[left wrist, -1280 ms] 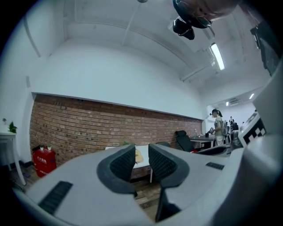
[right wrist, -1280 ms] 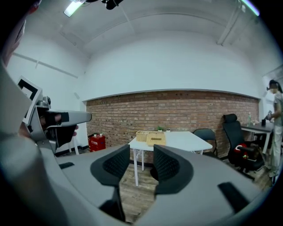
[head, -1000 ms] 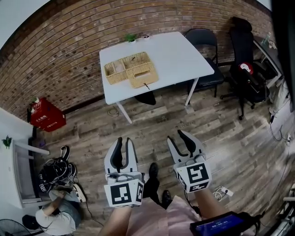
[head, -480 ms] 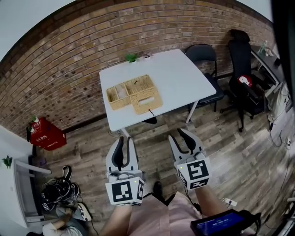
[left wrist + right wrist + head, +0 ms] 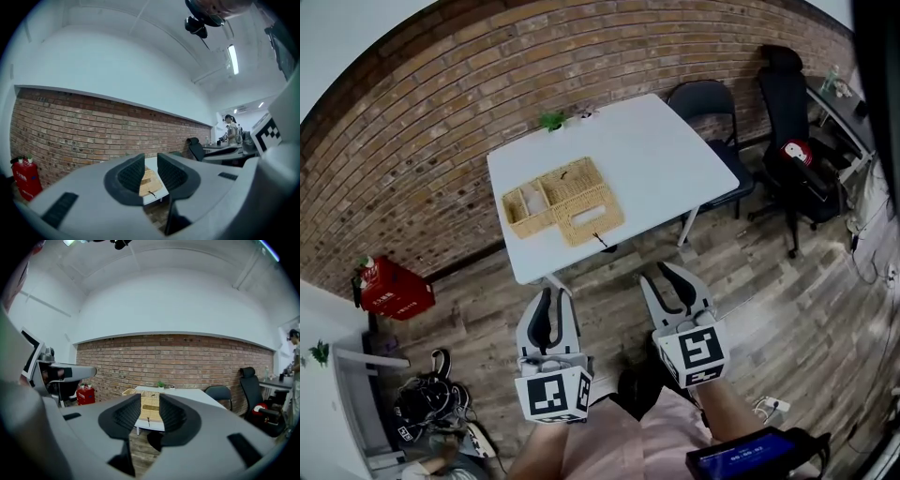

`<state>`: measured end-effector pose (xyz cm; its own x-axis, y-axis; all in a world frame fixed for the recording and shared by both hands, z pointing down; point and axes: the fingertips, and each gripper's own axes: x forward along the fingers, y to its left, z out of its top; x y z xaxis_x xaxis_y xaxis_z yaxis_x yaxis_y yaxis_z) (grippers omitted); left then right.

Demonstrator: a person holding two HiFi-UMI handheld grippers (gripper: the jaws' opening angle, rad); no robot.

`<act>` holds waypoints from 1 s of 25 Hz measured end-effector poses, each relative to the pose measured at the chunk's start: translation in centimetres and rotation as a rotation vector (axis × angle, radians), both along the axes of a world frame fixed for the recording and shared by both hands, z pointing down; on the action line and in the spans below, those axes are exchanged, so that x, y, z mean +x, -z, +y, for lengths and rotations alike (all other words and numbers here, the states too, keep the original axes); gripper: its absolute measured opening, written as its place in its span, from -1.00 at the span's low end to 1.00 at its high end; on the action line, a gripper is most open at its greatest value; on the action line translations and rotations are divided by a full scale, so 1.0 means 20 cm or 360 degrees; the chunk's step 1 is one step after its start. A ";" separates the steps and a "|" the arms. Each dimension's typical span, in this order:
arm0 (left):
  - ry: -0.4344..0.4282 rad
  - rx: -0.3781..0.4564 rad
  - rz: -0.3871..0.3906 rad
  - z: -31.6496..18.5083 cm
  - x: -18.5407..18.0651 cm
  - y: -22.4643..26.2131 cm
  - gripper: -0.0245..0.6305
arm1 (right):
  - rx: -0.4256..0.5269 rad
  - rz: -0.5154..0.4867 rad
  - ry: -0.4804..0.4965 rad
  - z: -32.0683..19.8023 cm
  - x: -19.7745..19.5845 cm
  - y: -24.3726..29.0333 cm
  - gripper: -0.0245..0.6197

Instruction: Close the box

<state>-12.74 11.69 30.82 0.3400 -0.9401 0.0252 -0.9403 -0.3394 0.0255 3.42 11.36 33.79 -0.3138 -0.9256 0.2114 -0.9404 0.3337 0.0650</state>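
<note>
I am standing back from the table point(image 5: 647, 150), and both tools are up in front of me, well apart from it. I think I hold them like this because I am not there yet and only need them ready.

The box point(image 5: 564, 200) sits on the table, near the edge on my side and toward the left end. It looks open. I can see little rooms inside it, and a flat woven piece lies on the side closest to me. I think that piece is the lid point(image 5: 591, 214). A small dark string hangs from it over the table edge.

The left gripper point(image 5: 555, 295) has its jaws a little way apart, with only a thin gap. Nothing is in them. In the left gripper view I see the box far off through that gap, so the tool points right at it.

The right gripper point(image 5: 661, 279) is closing its jaws now. They have a gap too, and nothing is between them. It also points at the box.

The job has not started. I think I must get close first, then reach the lid's near edge and fold it over.
</note>
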 end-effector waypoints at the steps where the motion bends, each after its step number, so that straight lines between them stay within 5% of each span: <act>1: -0.0002 -0.0018 -0.0009 -0.02 0.02 -0.02 -0.65 | -0.0011 -0.0008 0.0000 -0.02 0.02 -0.01 -0.54; 16: 0.0136 -0.0174 -0.0136 -0.64 0.22 -0.23 -0.65 | -0.0208 -0.0128 0.0208 -0.75 0.21 -0.30 -0.54; 25: 0.0316 -0.0166 -0.0163 -0.96 0.27 -0.18 -0.65 | -0.0177 -0.0156 0.0402 -1.19 0.25 -0.24 -0.54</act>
